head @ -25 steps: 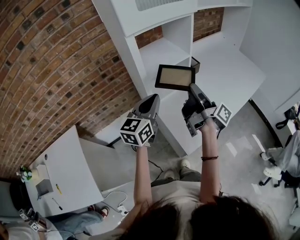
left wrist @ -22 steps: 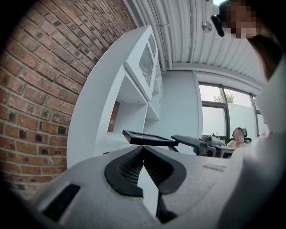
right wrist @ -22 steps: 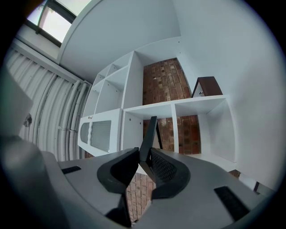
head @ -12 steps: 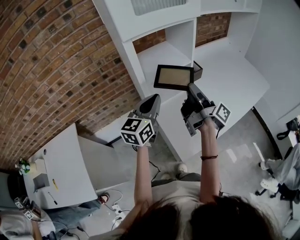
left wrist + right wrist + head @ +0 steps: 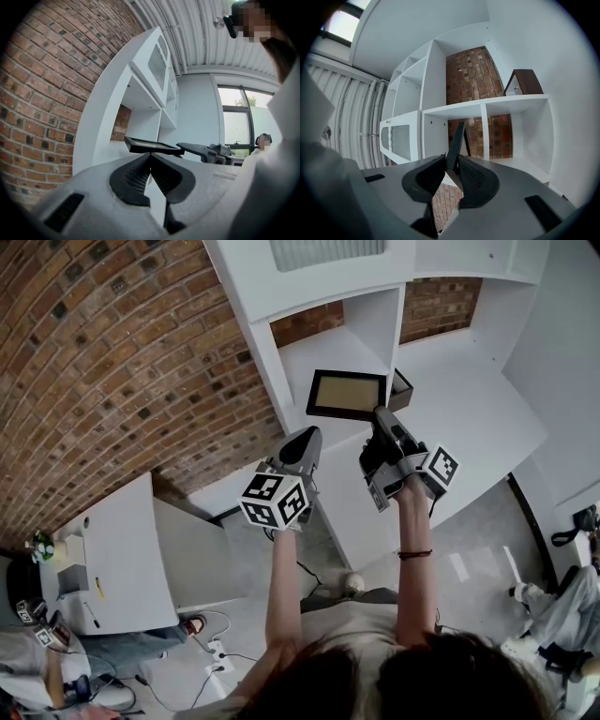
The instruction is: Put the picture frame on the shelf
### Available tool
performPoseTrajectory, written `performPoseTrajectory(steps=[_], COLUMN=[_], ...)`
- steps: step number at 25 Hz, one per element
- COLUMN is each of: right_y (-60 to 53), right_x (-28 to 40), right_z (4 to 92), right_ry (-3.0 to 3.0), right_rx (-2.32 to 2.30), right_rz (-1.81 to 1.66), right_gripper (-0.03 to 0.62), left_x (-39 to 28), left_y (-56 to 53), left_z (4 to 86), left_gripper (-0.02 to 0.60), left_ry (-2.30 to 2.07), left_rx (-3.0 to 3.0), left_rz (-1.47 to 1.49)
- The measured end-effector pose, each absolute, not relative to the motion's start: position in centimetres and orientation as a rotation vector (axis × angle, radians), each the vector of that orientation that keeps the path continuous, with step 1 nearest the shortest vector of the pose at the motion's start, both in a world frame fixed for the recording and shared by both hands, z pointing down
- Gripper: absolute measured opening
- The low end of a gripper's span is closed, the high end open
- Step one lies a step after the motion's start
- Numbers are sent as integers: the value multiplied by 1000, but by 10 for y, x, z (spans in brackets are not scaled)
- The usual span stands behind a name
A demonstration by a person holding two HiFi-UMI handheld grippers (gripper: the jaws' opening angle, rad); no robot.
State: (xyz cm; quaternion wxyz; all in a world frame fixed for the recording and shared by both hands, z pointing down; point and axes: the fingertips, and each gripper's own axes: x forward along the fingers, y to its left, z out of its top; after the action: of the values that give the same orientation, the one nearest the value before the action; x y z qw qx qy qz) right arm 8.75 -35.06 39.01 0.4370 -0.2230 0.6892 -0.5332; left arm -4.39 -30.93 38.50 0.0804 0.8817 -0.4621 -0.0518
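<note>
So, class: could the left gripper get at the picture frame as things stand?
Probably yes: the picture frame, held by the right gripper, hangs just ahead of the left gripper with nothing between them, though that gripper is shut and would have to open.

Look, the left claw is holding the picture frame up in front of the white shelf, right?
No, it's the right claw holding the picture frame up in front of the white shelf. The right gripper view shows its jaws clamped on the frame's edge; the left claw is shut and empty.
</note>
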Motion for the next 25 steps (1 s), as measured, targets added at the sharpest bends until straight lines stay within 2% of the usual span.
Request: performPoseTrajectory(steps=[25], right_y=[-410], right_x=[66], right_z=[388], right_ry=[1676], right_rx=[-559], right_rz=[-1316], right_gripper=[77], left_x=[-34], left_y=[-356], left_z=[377], left_gripper=[11], left_ry=[-1308], left_rx=[2692], left_rz=[-108])
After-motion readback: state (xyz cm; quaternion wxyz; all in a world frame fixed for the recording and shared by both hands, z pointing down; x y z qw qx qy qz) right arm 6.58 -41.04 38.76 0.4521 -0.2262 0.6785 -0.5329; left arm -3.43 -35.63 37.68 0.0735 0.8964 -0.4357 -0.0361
